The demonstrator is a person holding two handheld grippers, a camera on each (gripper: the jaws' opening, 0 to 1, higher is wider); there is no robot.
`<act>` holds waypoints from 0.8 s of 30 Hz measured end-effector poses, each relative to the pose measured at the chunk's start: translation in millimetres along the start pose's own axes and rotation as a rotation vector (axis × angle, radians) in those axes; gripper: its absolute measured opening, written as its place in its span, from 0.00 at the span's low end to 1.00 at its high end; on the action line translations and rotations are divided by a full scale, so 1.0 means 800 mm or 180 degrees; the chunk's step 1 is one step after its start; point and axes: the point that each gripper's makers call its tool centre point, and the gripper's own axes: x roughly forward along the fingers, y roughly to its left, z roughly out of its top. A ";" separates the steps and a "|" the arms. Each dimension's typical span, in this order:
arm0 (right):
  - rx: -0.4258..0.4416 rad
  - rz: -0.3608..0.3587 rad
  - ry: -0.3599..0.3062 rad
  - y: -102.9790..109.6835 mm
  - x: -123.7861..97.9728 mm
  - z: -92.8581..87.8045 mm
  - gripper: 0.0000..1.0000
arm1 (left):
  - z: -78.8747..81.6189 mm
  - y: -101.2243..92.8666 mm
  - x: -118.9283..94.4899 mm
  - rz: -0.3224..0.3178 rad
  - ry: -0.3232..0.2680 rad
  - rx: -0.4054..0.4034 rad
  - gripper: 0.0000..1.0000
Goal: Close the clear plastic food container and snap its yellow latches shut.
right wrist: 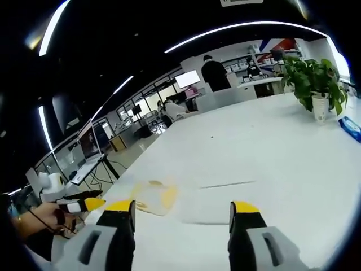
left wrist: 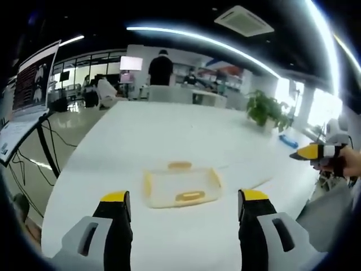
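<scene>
A flat, clear plastic container [left wrist: 180, 186] with yellow latches on its sides lies on the white table [left wrist: 169, 135]. I cannot tell whether the latches are snapped down. My left gripper [left wrist: 185, 197] is open, with wide-set jaws just short of the container's near edge. My right gripper [left wrist: 316, 152] is held by a hand at the far right, above the table's edge. In the right gripper view the container [right wrist: 153, 197] lies ahead and to the left, and my right gripper [right wrist: 183, 208] is open and holds nothing. The left gripper [right wrist: 79, 204] shows at the left, held by a hand.
A potted plant [left wrist: 265, 110] and a blue object [left wrist: 287, 140] stand at the table's far right. A screen on a stand [left wrist: 34, 84] is beyond the left edge. People [left wrist: 161, 68] are at desks in the background. A thin seam [right wrist: 225, 184] crosses the tabletop.
</scene>
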 end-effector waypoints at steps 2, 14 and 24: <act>-0.0038 0.0015 -0.0020 0.004 0.008 0.000 0.63 | 0.001 0.004 0.006 -0.0009 0.0013 0.0007 0.75; -0.0172 0.0085 -0.0012 0.036 0.039 -0.014 0.44 | 0.009 0.011 0.040 -0.0172 0.0091 0.0015 0.65; -0.0197 0.0149 -0.0001 0.051 0.079 -0.016 0.43 | 0.005 0.023 0.065 -0.0203 0.0145 0.0066 0.63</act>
